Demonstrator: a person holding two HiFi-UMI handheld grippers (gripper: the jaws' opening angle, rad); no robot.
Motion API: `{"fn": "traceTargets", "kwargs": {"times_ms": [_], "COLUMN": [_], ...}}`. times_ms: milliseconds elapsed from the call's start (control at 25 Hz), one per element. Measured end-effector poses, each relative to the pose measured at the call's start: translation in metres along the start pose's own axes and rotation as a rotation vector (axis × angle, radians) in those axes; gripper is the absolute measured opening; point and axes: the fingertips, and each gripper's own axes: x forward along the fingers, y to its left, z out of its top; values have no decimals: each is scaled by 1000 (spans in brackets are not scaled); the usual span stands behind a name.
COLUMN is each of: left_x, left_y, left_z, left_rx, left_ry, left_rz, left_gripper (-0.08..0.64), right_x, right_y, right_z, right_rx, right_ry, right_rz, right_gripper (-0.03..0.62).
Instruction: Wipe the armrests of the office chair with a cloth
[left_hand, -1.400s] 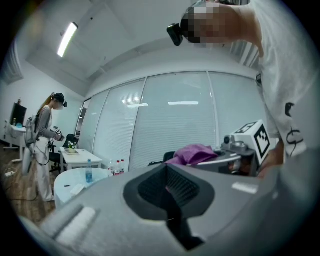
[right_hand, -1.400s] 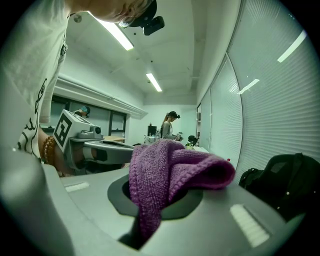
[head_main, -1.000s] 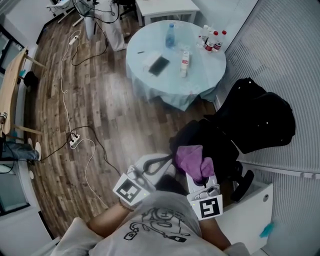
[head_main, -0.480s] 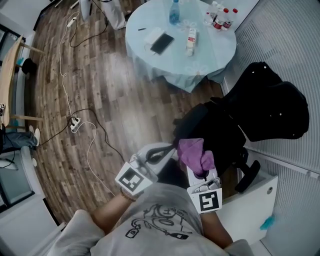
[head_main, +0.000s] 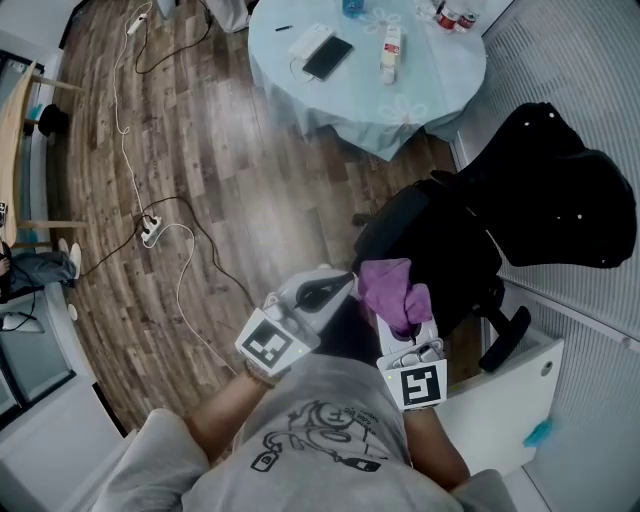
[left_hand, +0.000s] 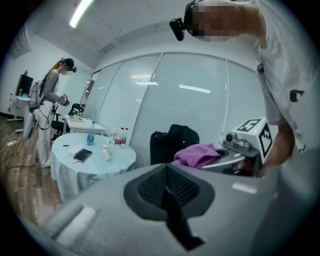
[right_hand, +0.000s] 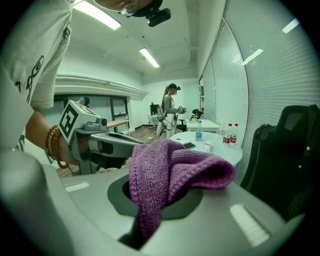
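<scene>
Lower centre: right gripper (head_main: 400, 335) clamped on crumpled purple knitted cloth (head_main: 385, 290) | left gripper (head_main: 335, 290) closed, empty | black office chair (head_main: 430, 245) now nearer frame centre, round blue-draped table (head_main: 370, 100) pushed to top edge | approach apparently closing; armrest wiping seemingly yet to begin.

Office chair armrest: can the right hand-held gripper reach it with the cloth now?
Probably yes: the right hand-held gripper, shut on the cloth, is beside the office chair, nothing between it and the armrest.

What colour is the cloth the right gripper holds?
The cloth is purple, with a knitted texture; the right gripper view shows it best.
</scene>
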Motion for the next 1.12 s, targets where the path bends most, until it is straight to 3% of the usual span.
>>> {"fn": "traceTargets", "kwargs": {"times_ms": [400, 1120], "left_x": [19, 66], "left_y": [18, 42], "left_z": [-44, -152], "left_rx": [67, 24], "left_ry": [65, 228], "left_rz": [-21, -41], "left_gripper": [2, 2], "right_x": [26, 103], "right_y": [-12, -19], "right_z": [-53, -171], "right_rx": [-48, -89], "right_ry": [100, 297], "right_rz": [6, 66], "right_gripper": [29, 29]}}
